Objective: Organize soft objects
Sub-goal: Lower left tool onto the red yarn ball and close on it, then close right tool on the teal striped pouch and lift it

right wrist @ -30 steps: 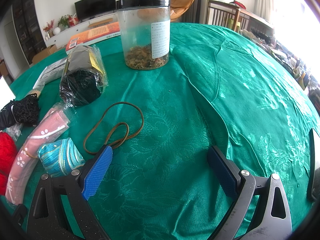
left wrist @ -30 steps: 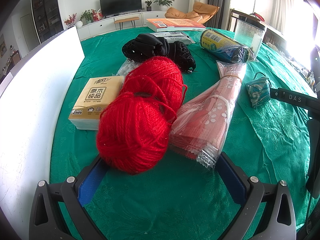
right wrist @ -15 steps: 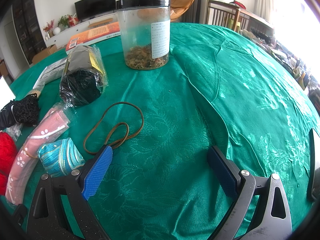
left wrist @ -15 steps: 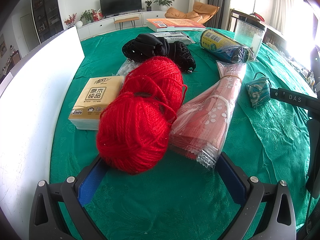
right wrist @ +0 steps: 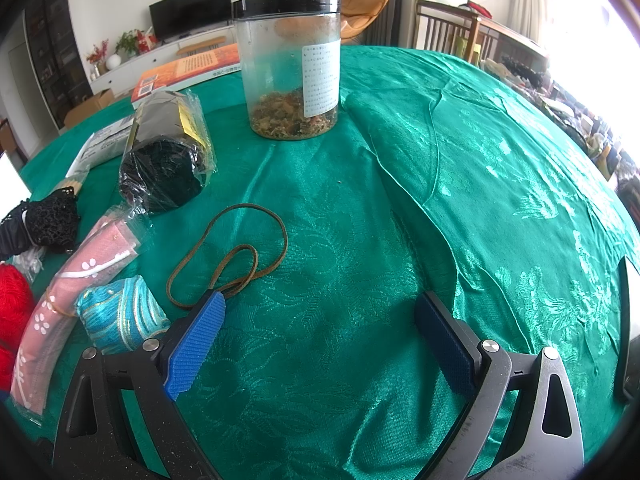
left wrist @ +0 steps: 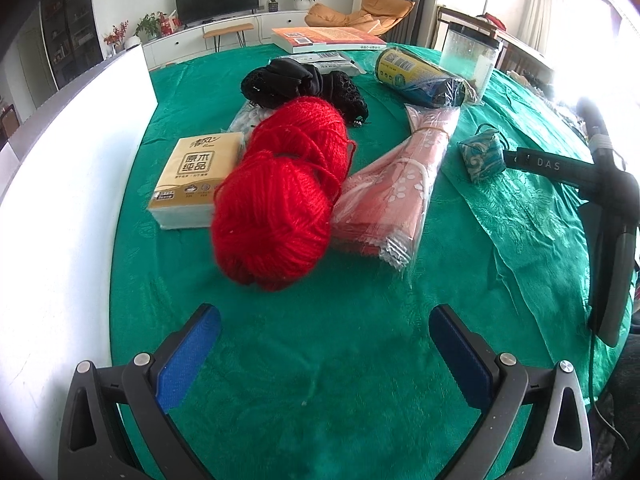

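Observation:
Two red yarn balls (left wrist: 276, 216) lie on the green tablecloth (left wrist: 340, 360), just ahead of my open, empty left gripper (left wrist: 324, 320). Beside them lie a tissue pack (left wrist: 196, 176), a pink cloth in plastic wrap (left wrist: 400, 192), black mesh fabric (left wrist: 304, 84) and a small teal pouch (left wrist: 482, 154). In the right wrist view my right gripper (right wrist: 320, 316) is open and empty over bare cloth. The teal pouch (right wrist: 120, 316) and pink cloth (right wrist: 68, 300) lie to its left. A brown cord loop (right wrist: 240, 256) lies just ahead of its left finger.
A clear jar with a black lid (right wrist: 292, 68) stands ahead of the right gripper. A wrapped black roll (right wrist: 164, 160), an orange book (left wrist: 328, 38) and a flat packet lie further back. A white board (left wrist: 60, 200) stands along the left side. The right gripper's body (left wrist: 600, 200) shows at the right.
My left gripper has pulled back from the yarn balls, which now lie further ahead of its fingers. The right gripper has not moved.

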`<state>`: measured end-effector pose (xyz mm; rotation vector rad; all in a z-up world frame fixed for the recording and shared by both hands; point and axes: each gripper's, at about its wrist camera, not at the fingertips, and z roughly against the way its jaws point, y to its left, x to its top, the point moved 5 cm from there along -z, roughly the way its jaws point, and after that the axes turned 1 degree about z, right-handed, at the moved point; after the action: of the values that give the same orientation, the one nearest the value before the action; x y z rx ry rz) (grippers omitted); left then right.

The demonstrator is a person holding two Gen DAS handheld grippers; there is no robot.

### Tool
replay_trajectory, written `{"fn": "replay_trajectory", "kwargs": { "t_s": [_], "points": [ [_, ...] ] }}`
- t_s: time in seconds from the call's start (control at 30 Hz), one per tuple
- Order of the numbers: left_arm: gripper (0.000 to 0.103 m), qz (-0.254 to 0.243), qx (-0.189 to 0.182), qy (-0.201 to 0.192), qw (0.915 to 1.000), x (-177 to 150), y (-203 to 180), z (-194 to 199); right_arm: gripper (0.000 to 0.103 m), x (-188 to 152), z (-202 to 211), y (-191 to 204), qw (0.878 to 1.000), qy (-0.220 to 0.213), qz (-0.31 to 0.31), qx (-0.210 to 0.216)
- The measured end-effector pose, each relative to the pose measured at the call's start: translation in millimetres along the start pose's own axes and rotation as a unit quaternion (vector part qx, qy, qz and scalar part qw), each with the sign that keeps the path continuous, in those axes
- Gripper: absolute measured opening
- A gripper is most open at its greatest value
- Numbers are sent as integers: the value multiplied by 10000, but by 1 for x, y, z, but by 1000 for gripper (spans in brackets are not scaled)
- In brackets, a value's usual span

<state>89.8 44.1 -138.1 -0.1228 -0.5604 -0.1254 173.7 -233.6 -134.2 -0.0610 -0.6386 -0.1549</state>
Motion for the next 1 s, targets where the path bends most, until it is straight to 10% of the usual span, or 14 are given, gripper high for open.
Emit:
{"fn": "replay_trajectory", "kwargs": {
  "t_s": [0.2,0.43,0.63,0.77,1.0],
  "points": [
    [103,571,-472,-260,9969,34,13,27,97,0,0,0,10000,0,0,-2],
    [101,328,261,-146,9990,70,9,7,97,0,-1,-1,10000,-1,-2,-4],
    [68,286,589,153,9977,70,13,-24,97,0,0,0,10000,-2,-2,-5],
    [45,399,176,206,9988,59,7,-10,97,0,0,0,10000,-2,-2,-4],
    [60,203,101,168,9996,34,-2,12,97,0,0,0,10000,-1,-26,-29]
  ]
}}
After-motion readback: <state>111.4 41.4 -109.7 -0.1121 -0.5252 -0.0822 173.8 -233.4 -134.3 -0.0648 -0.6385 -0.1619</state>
